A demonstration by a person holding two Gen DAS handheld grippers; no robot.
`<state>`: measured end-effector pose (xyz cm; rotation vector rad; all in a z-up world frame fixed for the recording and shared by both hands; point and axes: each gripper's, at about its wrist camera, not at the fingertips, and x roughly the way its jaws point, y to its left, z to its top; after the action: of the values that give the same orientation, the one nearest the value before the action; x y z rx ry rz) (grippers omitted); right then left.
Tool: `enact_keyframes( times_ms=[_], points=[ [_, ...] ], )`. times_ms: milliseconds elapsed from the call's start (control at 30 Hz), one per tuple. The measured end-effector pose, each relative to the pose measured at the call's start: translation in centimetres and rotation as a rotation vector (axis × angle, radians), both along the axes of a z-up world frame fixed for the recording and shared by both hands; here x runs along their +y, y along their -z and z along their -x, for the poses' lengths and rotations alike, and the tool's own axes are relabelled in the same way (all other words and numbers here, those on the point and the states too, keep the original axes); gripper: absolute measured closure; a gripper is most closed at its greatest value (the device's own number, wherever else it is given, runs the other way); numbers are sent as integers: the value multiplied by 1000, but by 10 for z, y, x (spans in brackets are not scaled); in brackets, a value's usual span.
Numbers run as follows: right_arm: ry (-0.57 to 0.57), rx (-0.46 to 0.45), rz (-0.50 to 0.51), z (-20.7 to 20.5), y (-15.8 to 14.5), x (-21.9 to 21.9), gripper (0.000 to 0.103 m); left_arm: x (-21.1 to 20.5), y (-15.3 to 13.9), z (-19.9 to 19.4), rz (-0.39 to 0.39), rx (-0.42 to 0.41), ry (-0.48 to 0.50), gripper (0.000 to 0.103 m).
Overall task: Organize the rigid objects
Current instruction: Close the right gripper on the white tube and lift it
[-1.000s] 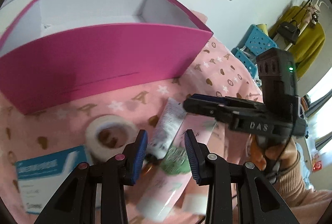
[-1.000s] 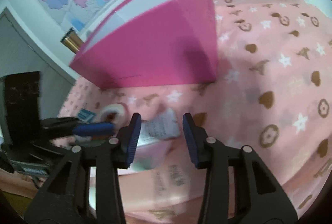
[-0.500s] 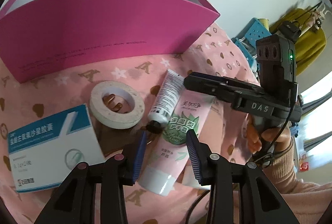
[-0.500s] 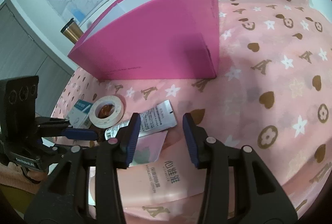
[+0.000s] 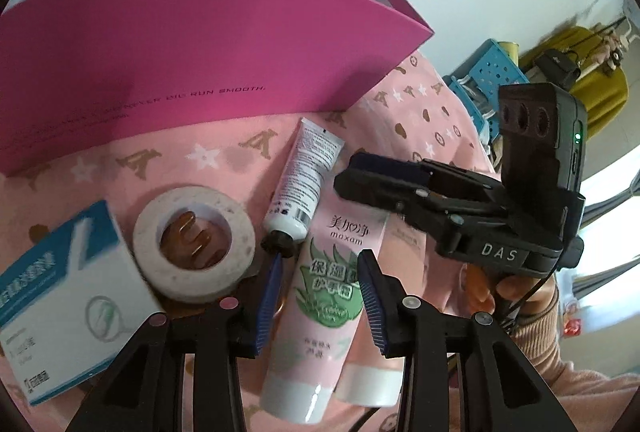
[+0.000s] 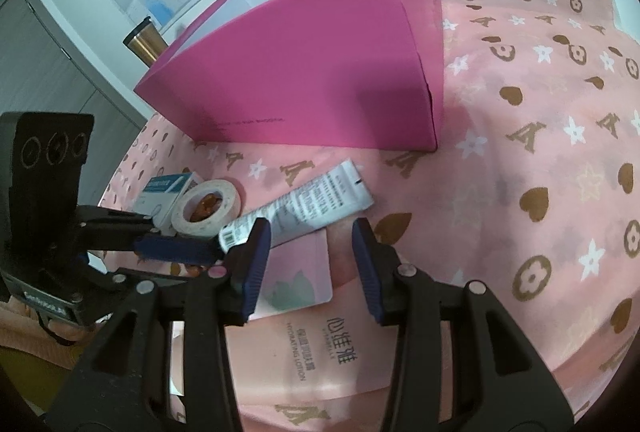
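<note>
Grippers sit low in both frames: my left gripper (image 5: 320, 296) straddles the pink squeeze tube with green leaf print (image 5: 320, 296), pads apart from it; my right gripper (image 6: 308, 264) hovers part-open over a second, plain pink lotion tube (image 6: 304, 360). Above centre lie a white printed tube with black cap (image 5: 304, 176), a white tape roll (image 5: 194, 244) and, lower left, a blue-and-white carton (image 5: 60, 312). Across the top stands the open magenta cardboard box (image 5: 180, 64) on the pink patterned cloth (image 6: 540, 192).

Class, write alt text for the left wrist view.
The left tool straddles a pink hand-cream tube lying on a pink patterned cloth, without gripping it. Beside it lie a white tube, a tape roll and a blue-and-white carton, before a magenta box.
</note>
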<state>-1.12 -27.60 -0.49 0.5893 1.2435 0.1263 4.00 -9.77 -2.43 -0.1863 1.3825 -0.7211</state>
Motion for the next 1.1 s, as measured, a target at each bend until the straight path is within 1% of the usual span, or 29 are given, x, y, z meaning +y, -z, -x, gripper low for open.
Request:
enact_keyframes(
  times_ms=[167, 300, 333, 367, 400, 467, 667, 700, 967, 1100],
  points=[
    [14, 0, 69, -13, 3, -11, 58, -1, 2, -4, 0, 1, -17, 65],
    [-13, -1, 91, -31, 11, -10, 58, -1, 3, -4, -4, 3, -30, 65],
    [-22, 13, 75, -34, 15, -9, 58, 0, 4, -5, -6, 2, -37, 65],
    [-26, 5, 68, -34, 15, -8, 58, 0, 4, -5, -9, 2, -43, 65],
    [-36, 8, 68, -35, 15, -7, 55, 0, 4, -6, -17, 0, -52, 65],
    [-38, 9, 73, -31, 13, -5, 55, 3, 4, -8, -32, -13, -65, 65],
    [9, 0, 25, -10, 7, -6, 54, 2, 2, -11, -78, -62, -77, 64],
    [19, -4, 17, -7, 7, -5, 52, 0, 0, -11, -92, -79, -75, 64],
    [76, -34, 0, 9, 0, -4, 52, -8, -3, -7, -160, -147, -49, 62],
    [80, -43, 7, 11, -4, -3, 52, -9, -7, -5, -165, -171, -37, 62]
  ],
)
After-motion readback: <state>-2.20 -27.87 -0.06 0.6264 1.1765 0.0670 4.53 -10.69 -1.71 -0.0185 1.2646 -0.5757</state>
